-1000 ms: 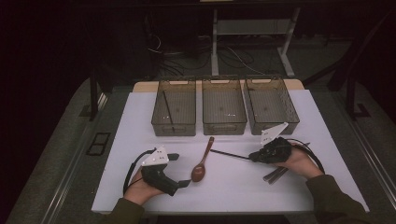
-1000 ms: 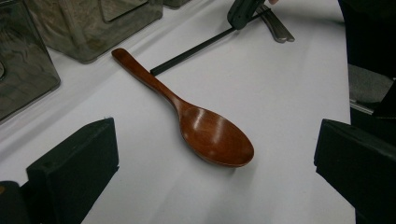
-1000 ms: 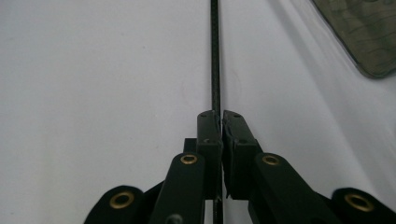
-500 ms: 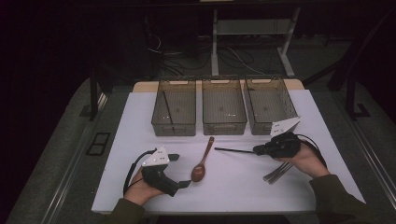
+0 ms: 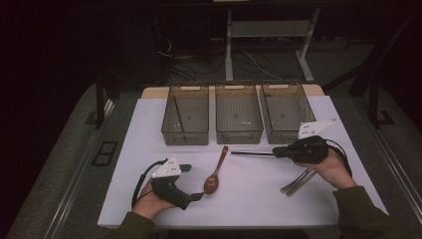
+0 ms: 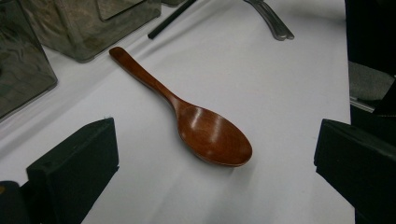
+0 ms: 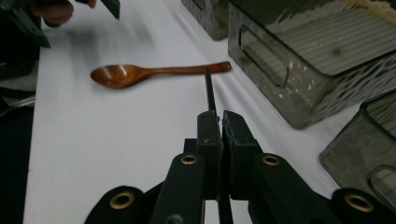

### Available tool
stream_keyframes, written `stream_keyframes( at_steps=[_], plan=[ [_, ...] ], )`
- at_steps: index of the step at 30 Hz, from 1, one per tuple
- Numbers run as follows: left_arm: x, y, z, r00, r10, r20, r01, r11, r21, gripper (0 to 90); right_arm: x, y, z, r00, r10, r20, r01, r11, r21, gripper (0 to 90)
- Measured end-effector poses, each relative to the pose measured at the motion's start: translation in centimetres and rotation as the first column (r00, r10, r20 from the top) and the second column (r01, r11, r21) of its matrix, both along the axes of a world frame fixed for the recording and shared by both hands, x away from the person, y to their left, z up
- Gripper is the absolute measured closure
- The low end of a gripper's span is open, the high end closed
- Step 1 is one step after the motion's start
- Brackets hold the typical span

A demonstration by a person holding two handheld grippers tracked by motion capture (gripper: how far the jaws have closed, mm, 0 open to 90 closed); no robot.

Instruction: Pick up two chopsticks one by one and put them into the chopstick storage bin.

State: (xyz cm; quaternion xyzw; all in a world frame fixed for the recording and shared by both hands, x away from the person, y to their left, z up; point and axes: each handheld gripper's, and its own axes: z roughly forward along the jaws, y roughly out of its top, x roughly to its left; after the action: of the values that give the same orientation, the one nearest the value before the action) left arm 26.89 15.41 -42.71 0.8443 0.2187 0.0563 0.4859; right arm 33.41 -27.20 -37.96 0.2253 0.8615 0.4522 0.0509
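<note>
Chopstick is sitting clamped in the right gripper, jaws pinched together on its near end, so the black stick is sticking out level past the tips toward the middle of the table, apparently clear of the surface. In the right gripper view the chopstick is running straight ahead from the jaws, tip pointing at the handle of the wooden spoon. Looks like an end grip for carrying it to a bin, likely the left bin, where a thin dark stick seems to be lying already.

Left gripper is resting on the table with jaws wide apart, holding nothing; the wooden spoon is lying just ahead of and between them, so it's probably next.

Middle bin and right bin are standing just beyond the right gripper. Metal cutlery is lying under and behind the right hand. Bin walls are the obstacle: the stick needs lifting over a rim.
</note>
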Motion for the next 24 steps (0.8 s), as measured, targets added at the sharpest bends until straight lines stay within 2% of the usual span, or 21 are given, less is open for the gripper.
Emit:
stream_keyframes(
  at_steps=[12,20,24],
  plan=[
    [0.0,0.0,0.0,0.9999,0.01,0.007,-0.01,1.0,-0.003,0.0,-0.2,0.4,2.3,0.9977,-0.062,0.026,0.06,0.995,0.074,86.5],
    [-0.1,-0.1,0.0,0.9998,0.017,0.011,-0.017,0.9999,-0.002,0.0,0.3,1.9,3.7,0.9913,-0.118,0.06,0.113,0.991,0.076,86.4],
    [0.0,-0.1,0.0,0.9998,0.017,0.011,-0.017,0.9998,-0.005,0.0,0.5,3.0,4.1,0.9897,-0.126,0.068,0.122,0.99,0.071,86.4]
  ],
)
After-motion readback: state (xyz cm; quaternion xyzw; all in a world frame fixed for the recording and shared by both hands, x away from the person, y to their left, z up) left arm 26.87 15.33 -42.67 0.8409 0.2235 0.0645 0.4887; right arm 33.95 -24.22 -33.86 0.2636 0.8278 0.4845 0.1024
